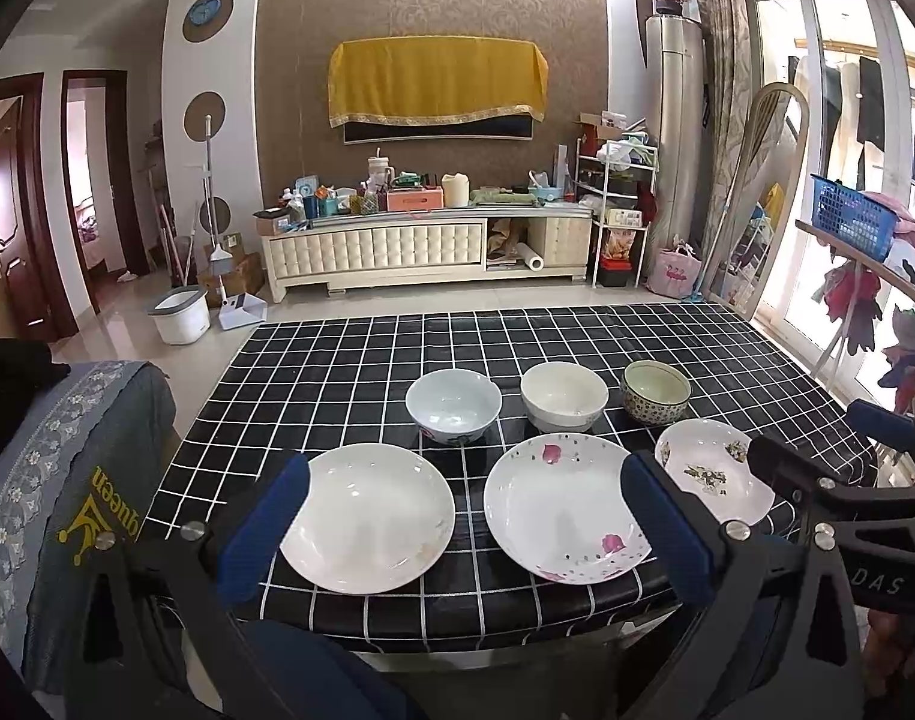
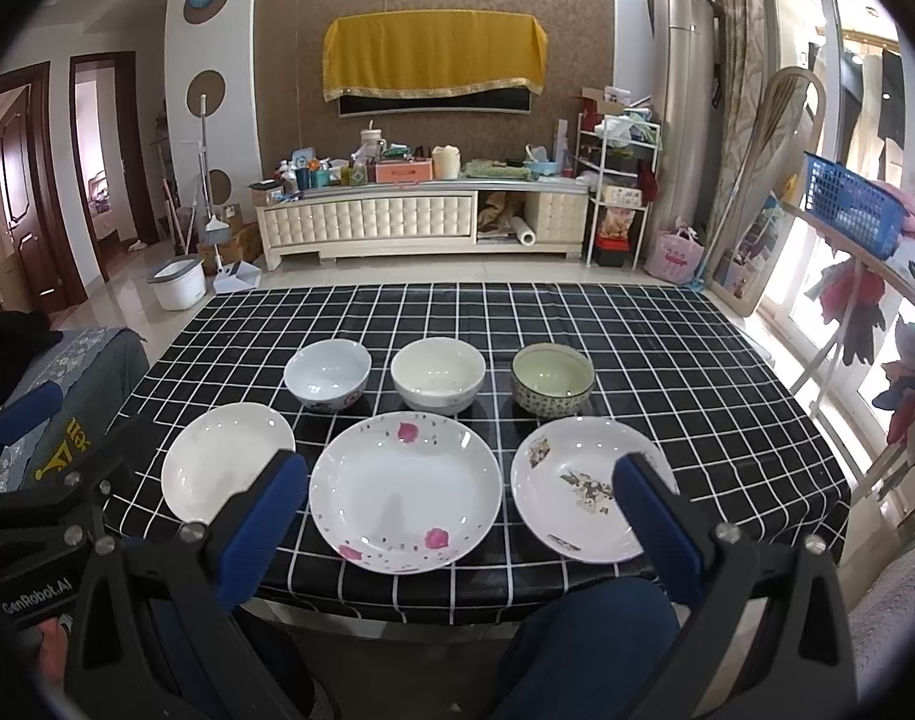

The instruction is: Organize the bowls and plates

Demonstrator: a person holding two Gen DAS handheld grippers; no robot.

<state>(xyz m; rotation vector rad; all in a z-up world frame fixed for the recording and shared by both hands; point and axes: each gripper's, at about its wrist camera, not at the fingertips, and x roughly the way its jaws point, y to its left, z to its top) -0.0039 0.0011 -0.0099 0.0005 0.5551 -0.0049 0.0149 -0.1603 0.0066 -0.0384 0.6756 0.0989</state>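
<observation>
1. Black cloth with a white grid covers the table (image 2: 667,360), which stands in a living room before a low cream cabinet (image 2: 397,222) and a wall screen draped in yellow fabric (image 2: 433,54).
2. Three plates lie in a row along the near edge: a plain white plate (image 2: 223,456) on the left, a pink-flowered plate (image 2: 406,489) in the middle, and a plate with a grey-brown sprig pattern (image 2: 568,492) on the right. They sit near one another without touching.
3. Behind them runs a row of three upright bowls: a pale blue bowl (image 2: 328,372), a cream bowl (image 2: 438,373) and a dark patterned bowl with a green inside (image 2: 552,379), each just beyond its plate.
4. Left gripper (image 1: 466,531) hangs above the near table edge, its blue-padded jaws spread wide and empty, framing the white plate and the flowered plate.
5. Right gripper (image 2: 460,525) is likewise parted and grasps nothing; the flowered plate shows between its pads, and the sprig plate is partly behind the right one.
6. Blue trouser legs (image 2: 589,648) of the seated person show below the table edge.
</observation>
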